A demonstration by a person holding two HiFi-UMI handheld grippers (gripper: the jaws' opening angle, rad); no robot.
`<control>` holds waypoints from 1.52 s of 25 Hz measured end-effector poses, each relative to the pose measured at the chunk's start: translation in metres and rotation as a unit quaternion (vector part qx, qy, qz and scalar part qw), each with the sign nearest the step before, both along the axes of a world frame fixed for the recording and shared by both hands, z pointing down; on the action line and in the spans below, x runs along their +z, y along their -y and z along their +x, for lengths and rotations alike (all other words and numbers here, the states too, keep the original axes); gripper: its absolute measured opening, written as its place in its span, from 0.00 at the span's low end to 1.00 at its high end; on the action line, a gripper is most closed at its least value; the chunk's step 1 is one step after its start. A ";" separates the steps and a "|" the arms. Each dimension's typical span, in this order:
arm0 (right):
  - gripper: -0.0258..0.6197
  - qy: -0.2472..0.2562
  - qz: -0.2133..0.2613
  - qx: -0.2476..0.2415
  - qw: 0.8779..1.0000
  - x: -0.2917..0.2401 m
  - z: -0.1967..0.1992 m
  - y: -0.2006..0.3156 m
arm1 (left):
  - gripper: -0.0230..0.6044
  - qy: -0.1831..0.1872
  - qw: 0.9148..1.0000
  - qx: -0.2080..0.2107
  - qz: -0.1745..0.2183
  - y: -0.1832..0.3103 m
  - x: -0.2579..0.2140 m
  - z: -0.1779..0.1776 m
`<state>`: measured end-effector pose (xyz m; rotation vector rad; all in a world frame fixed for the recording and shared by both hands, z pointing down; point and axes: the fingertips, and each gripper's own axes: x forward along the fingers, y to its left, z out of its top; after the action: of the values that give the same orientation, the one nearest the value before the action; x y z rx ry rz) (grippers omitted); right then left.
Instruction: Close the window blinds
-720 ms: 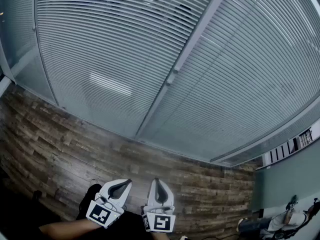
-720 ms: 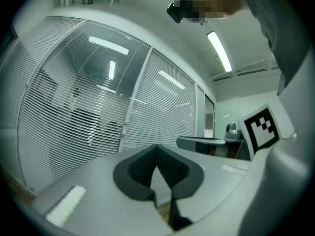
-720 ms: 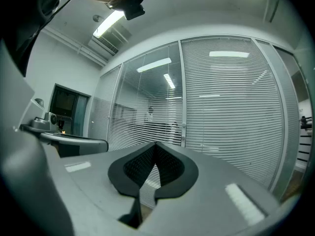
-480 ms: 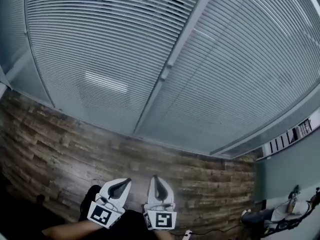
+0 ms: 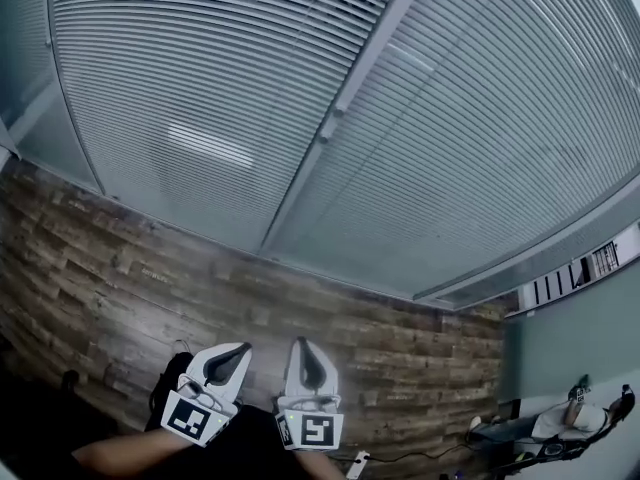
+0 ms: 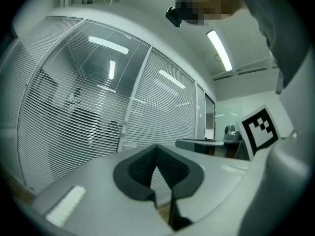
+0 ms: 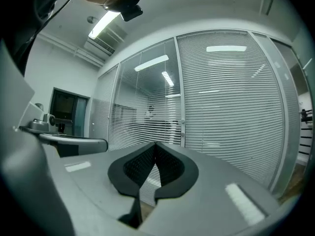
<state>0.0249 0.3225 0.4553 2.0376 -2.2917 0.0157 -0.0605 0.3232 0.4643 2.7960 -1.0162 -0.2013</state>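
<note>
Blinds (image 5: 200, 98) fill the upper part of the head view. They hang behind a glass partition that lies at twelve o'clock from both tools and well apart from them. The slats run level across two wide panels, and in the head view the mullion (image 5: 345, 103) between the panels slants from seven o'clock up to one o'clock. In the right gripper view the panel left of that mullion (image 7: 180, 97) lets the room beyond show through, so its slats seem only part turned, while the panel to its right looks more solid.

A floor of wood planks (image 5: 120, 258) spans the gap between the partition's foot and the person. A teal wall (image 5: 570, 348) closes the room at four o'clock. Ceiling strip lights (image 6: 220, 50) and a grey counter (image 6: 202, 144) appear in the left gripper view.

A small knob (image 5: 328, 126) sits on the mullion and may be the slat control, though it is too small to be sure. It lies at about twelve o'clock from the right gripper (image 5: 297, 340) and at one o'clock from the left gripper (image 5: 245, 346), so the right one looks the nearer.

Both tools point level toward the partition. Each has its jaws pressed together with nothing between them, as the left gripper view (image 6: 157, 147) and the right gripper view (image 7: 155, 144) show.
</note>
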 end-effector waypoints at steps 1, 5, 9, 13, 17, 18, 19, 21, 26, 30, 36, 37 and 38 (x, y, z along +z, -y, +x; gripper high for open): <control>0.04 -0.002 0.008 0.004 1.000 -0.002 0.000 0.001 | 0.04 0.004 1.000 -0.005 0.001 0.002 0.002 -0.002; 0.04 -0.010 0.017 0.009 1.000 -0.009 0.007 0.005 | 0.04 0.017 1.000 -0.006 0.009 0.011 0.003 0.005; 0.04 -0.008 0.018 0.002 1.000 -0.012 0.011 0.008 | 0.04 0.020 1.000 -0.002 0.010 0.012 -0.001 0.014; 0.04 -0.009 0.028 -0.008 1.000 -0.015 0.015 0.003 | 0.04 0.005 1.000 0.000 0.003 0.010 -0.001 0.023; 0.07 -0.003 0.020 -0.010 1.000 -0.006 0.015 0.005 | 0.04 0.013 1.000 0.005 -0.002 0.011 0.002 0.023; 0.07 0.000 0.018 -0.010 1.000 -0.003 0.017 0.006 | 0.04 0.014 1.000 0.005 -0.002 0.012 0.002 0.024; 0.07 0.001 0.017 -0.009 1.000 -0.002 0.019 0.008 | 0.04 0.012 1.000 0.005 -0.004 0.014 0.002 0.025; 0.07 0.002 0.018 -0.009 1.000 -0.003 0.020 0.013 | 0.04 0.012 1.000 0.004 -0.010 0.018 0.004 0.026; 0.05 0.016 0.023 0.002 1.000 -0.004 0.025 0.026 | 0.04 0.023 1.000 0.007 -0.019 0.040 0.011 0.031; 0.04 0.007 0.009 0.015 1.000 -0.004 0.039 0.045 | 0.04 0.020 0.999 0.020 -0.016 0.060 0.005 0.044; 0.04 0.004 0.007 0.017 1.000 -0.006 0.036 0.092 | 0.04 0.013 0.999 0.029 0.001 0.103 0.000 0.046; 0.04 0.003 0.007 0.015 1.000 -0.009 0.035 0.101 | 0.04 0.015 0.999 0.030 0.002 0.109 -0.001 0.046; 0.04 0.002 0.008 0.012 1.000 -0.012 0.033 0.110 | 0.04 0.015 0.999 0.031 0.002 0.115 -0.003 0.046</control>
<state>0.0583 0.2128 0.4429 2.0751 -2.2759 0.0013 -0.0146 0.2084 0.4610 2.8379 -0.9334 -0.1546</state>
